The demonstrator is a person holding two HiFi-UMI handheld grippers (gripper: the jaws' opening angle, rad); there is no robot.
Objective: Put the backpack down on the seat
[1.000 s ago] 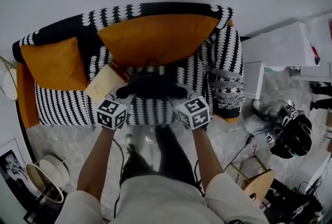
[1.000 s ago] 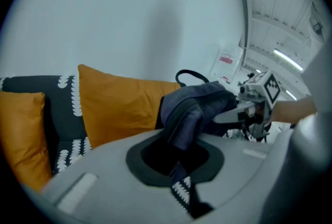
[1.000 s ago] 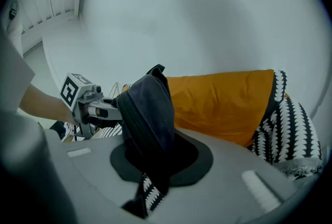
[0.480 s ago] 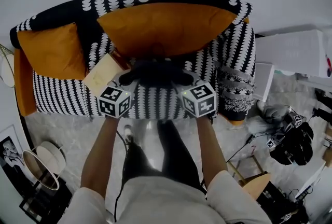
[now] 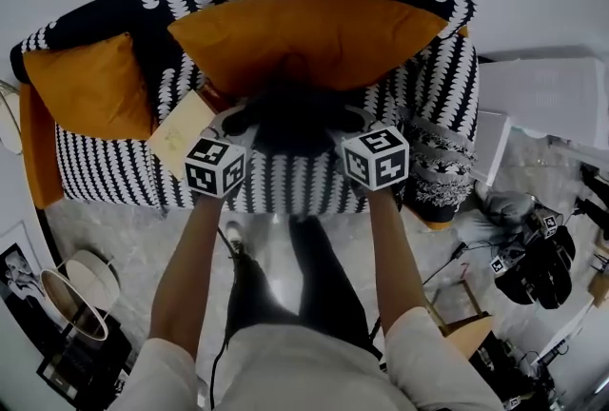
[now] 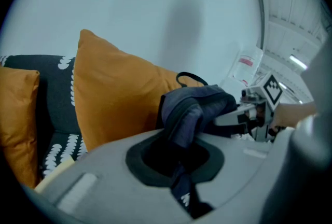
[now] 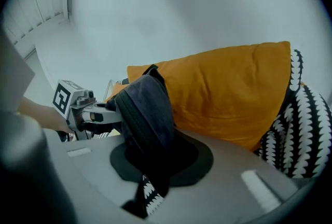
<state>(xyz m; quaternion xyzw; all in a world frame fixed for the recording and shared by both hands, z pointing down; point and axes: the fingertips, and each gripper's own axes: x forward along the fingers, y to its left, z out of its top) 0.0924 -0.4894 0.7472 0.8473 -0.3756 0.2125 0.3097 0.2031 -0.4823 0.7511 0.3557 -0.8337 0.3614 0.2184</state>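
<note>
A dark navy backpack [image 5: 290, 117] hangs between my two grippers over the seat of the black-and-white patterned sofa [image 5: 114, 176], just in front of the big orange cushion [image 5: 304, 33]. My left gripper [image 5: 238, 124] is shut on the backpack's left side; in the left gripper view folded fabric and a strap [image 6: 189, 109] run into its jaws [image 6: 179, 150]. At the backpack's right side my right gripper [image 5: 350, 121] is shut on the fabric [image 7: 148, 114], which fills its jaws [image 7: 155, 158]. Whether the bag's underside touches the seat is hidden.
A tan flat packet [image 5: 181, 131] lies on the seat left of the backpack, next to a smaller orange cushion [image 5: 86, 100]. White cabinets [image 5: 547, 100] stand right of the sofa. Black gear and cables [image 5: 538, 266] lie on the floor at the right, a round lamp [image 5: 71, 290] at the lower left.
Both grippers have carried the backpack lower and further in over the seat, closer to the big orange cushion. Both grips on the bag are unchanged.
</note>
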